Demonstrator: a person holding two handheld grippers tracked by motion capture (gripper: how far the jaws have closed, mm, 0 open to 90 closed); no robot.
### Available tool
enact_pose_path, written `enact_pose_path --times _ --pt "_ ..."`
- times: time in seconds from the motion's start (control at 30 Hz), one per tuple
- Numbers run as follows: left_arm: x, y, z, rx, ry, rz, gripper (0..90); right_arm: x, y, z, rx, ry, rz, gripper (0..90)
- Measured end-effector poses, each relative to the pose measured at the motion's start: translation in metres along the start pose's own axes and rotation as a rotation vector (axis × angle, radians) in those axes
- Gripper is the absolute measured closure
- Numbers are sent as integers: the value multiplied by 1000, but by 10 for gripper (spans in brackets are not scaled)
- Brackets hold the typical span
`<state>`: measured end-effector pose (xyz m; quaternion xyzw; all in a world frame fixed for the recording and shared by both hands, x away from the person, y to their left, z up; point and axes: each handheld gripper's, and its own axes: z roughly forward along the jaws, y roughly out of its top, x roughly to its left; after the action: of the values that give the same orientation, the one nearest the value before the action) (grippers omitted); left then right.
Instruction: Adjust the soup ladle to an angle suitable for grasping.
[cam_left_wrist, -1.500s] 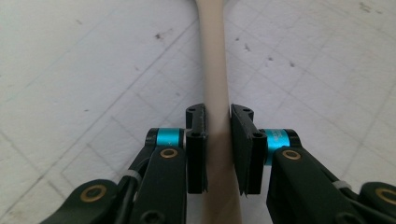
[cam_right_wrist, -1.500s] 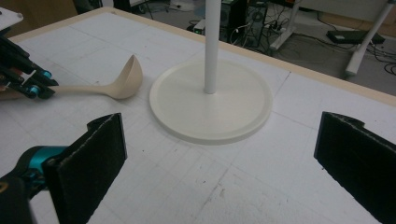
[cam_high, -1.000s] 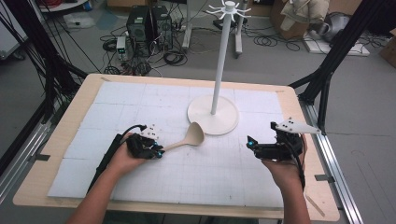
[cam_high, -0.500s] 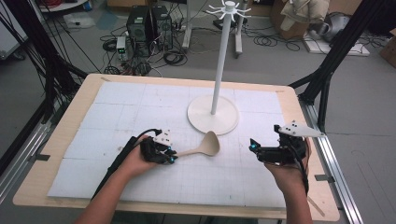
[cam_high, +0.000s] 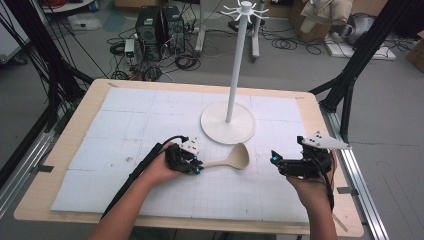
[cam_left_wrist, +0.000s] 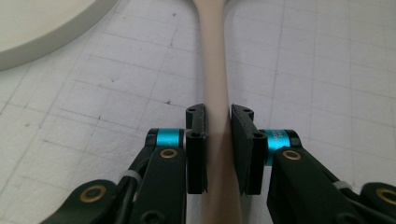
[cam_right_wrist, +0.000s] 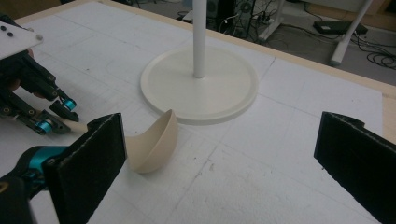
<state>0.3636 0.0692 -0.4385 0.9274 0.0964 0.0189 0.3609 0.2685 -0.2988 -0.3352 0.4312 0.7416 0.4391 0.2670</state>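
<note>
A cream ladle (cam_high: 231, 160) lies low over the white mat, its bowl (cam_right_wrist: 156, 142) just in front of the stand's base. My left gripper (cam_high: 196, 166) is shut on the ladle's handle (cam_left_wrist: 215, 100), the two pads pressing its sides. My right gripper (cam_high: 274, 161) hovers to the right of the bowl, a short gap away. Its jaws stand wide open, and its left pad (cam_right_wrist: 91, 168) sits near the bowl with nothing between the pads. In the right gripper view the left gripper (cam_right_wrist: 56, 119) holds the handle at the far left.
A tall white stand (cam_high: 235, 65) with hooks on top rises from a round base (cam_high: 228, 125) at the mat's middle back. The gridded white mat (cam_high: 125, 125) covers the wooden table (cam_high: 65, 145). Cables, computer cases and boxes lie on the floor beyond.
My left gripper has carried the ladle to the right across the mat, so its bowl now lies nearer my right gripper. The right gripper has barely moved.
</note>
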Motion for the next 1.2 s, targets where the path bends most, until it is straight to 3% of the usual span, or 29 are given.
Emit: enact_pose_path --times 0.07,0.1,0.17,0.37,0.4,0.47,0.53,0.57,0.6,0.63,0.73,0.83,0.97,1.2 --pt "0 0 -1 3 0 -3 749 0 0 0 1 -2 2 13" --pt "1 0 -2 -6 6 -20 659 -1 0 0 1 -4 7 13" --pt "1 -1 -3 -6 10 -38 573 -1 0 0 -1 -4 5 13" --pt "1 -3 -21 -40 38 -77 471 0 0 4 -9 4 10 13" --pt "2 -6 -32 -61 42 -99 454 1 1 4 -11 5 10 13" --pt "3 -8 -38 -82 47 -101 419 1 0 4 -22 4 8 13" --pt "6 -14 -55 -148 62 -122 398 0 -1 5 -27 7 20 13" --pt "6 -14 -55 -148 62 -122 389 0 -1 5 -27 7 20 13" --pt "9 -19 -67 -178 90 -129 363 -2 -3 6 -27 8 21 13" --pt "9 -19 -67 -178 90 -129 336 -2 -3 6 -27 8 21 13" --pt "9 -28 -90 -248 130 -149 301 -3 -4 7 -22 15 16 13" --pt "8 -32 -100 -271 152 -150 256 -3 -4 8 -22 20 16 13" --pt "5 -40 -118 -314 183 -173 119 -2 -3 11 -25 36 5 13" --pt "-2 -53 -140 -385 253 -206 17 -2 -2 19 -28 71 -9 13"
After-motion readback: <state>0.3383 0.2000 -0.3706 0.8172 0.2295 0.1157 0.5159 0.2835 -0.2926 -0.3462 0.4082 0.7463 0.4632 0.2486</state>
